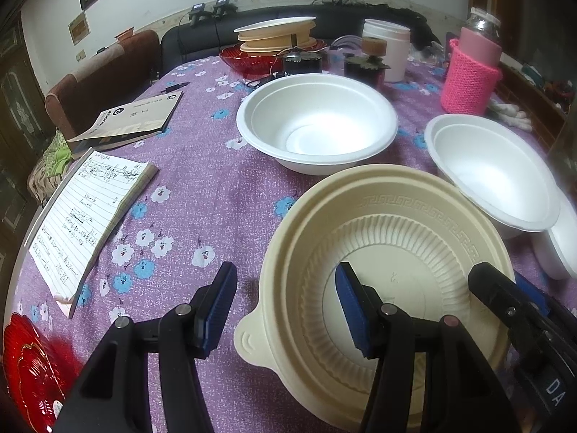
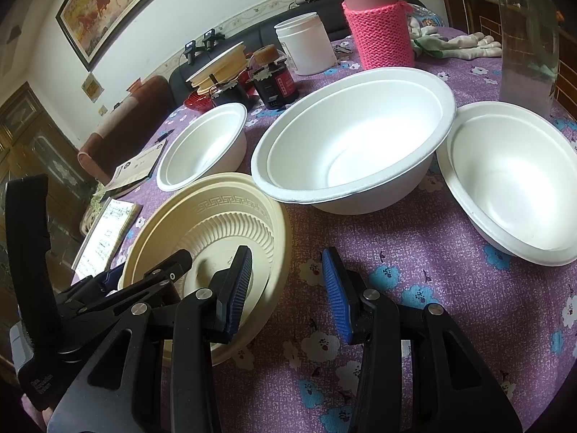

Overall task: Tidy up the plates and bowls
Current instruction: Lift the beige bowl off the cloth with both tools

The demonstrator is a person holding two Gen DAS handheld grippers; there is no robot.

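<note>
You see matt white foam bowls [image 2: 355, 137], a ribbed cream plastic bowl [image 1: 389, 270] and a printed cloth tablecloth [image 1: 216, 195].

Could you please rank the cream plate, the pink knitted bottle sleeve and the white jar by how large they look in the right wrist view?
1. cream plate, clearly the largest, though also nearest the camera.
2. pink knitted bottle sleeve.
3. white jar, looking only a little smaller than the sleeve, so that order is unsure.
</note>
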